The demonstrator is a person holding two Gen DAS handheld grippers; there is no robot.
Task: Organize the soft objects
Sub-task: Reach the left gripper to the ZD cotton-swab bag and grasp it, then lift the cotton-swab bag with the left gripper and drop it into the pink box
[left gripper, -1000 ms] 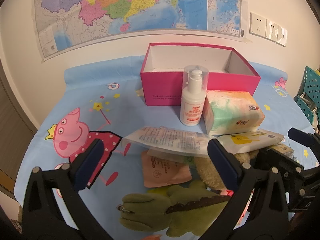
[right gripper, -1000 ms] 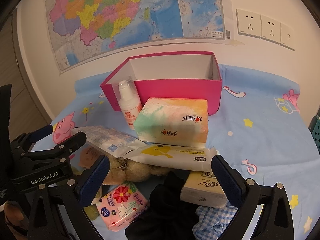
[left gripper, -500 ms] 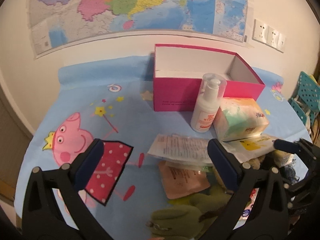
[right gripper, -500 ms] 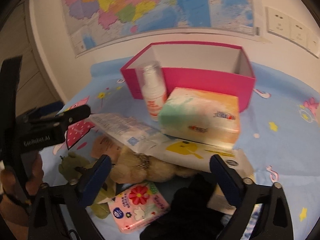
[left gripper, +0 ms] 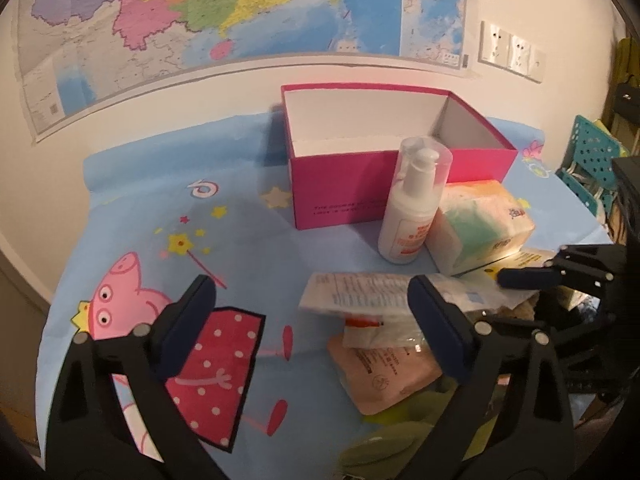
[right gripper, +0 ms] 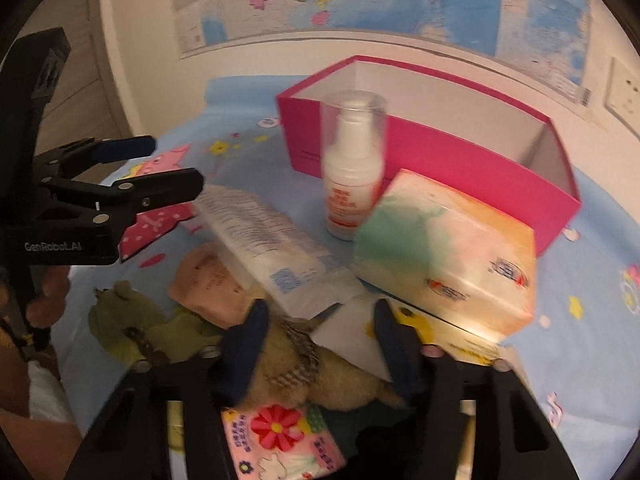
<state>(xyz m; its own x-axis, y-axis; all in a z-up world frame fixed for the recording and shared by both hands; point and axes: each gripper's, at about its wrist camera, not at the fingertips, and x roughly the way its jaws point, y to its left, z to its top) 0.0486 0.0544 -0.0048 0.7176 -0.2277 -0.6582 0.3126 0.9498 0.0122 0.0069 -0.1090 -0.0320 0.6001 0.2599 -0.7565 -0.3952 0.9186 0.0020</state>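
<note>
Your right gripper (right gripper: 318, 330) has just been closing, its jaws now narrowed around the tan plush toy (right gripper: 320, 372); whether the pads press on it cannot be told through the blur. Your left gripper (left gripper: 310, 316) hangs wide with nothing between its jaws, above the blue cartoon cloth (left gripper: 240, 240). Just beyond the plush lie a white printed packet (right gripper: 264, 244), a peach pouch (right gripper: 208, 284) and a green plush (right gripper: 132, 320). The lotion bottle (right gripper: 352, 176) and tissue pack (right gripper: 452, 256) stand before the empty pink box (left gripper: 400, 152).
</note>
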